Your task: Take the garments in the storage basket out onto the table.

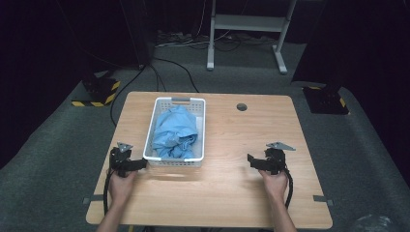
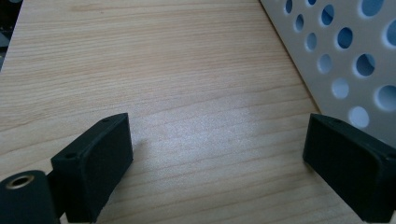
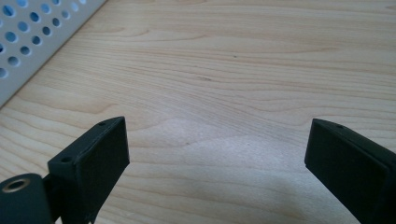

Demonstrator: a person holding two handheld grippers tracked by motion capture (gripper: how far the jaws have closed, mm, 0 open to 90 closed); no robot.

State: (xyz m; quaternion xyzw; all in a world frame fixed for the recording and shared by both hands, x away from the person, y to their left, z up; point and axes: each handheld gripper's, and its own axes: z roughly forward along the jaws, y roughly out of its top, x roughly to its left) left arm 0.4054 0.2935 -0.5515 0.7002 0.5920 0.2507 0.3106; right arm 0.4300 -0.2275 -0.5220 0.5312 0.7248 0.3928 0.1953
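Right now I hold 2 grippers low over the wooden table (image 1: 227, 183), 1 in each hand. My left gripper (image 1: 138, 164) sits at the near left corner of the white basket (image 1: 200, 126), just beside its perforated wall; from above its front end seems to meet that corner, though I cannot tell whether it truly touches. In the left gripper view the jaws stand wide apart with bare wood between them, and the basket wall (image 2: 355, 60) with its round holes runs along the right side, close to the right jaw. Blue shows through those holes.

The blue cloth (image 1: 175, 131) lies crumpled inside the basket, filling most of it and bunched toward the near end. It is ahead of my left gripper and to its right, on the far side of the basket wall, and neither gripper touches it.

My right gripper (image 1: 255, 162) is well apart from the basket, out on open table to its right, pointing left toward it. Its jaws are also spread wide and hold nothing; in the right gripper view (image 3: 217, 154) there is plain wood grain between them, and a strip of the basket's holed wall (image 3: 32, 32) shows at the upper left, some way off. The basket itself stands on the left half of the table, its long side running away from me.
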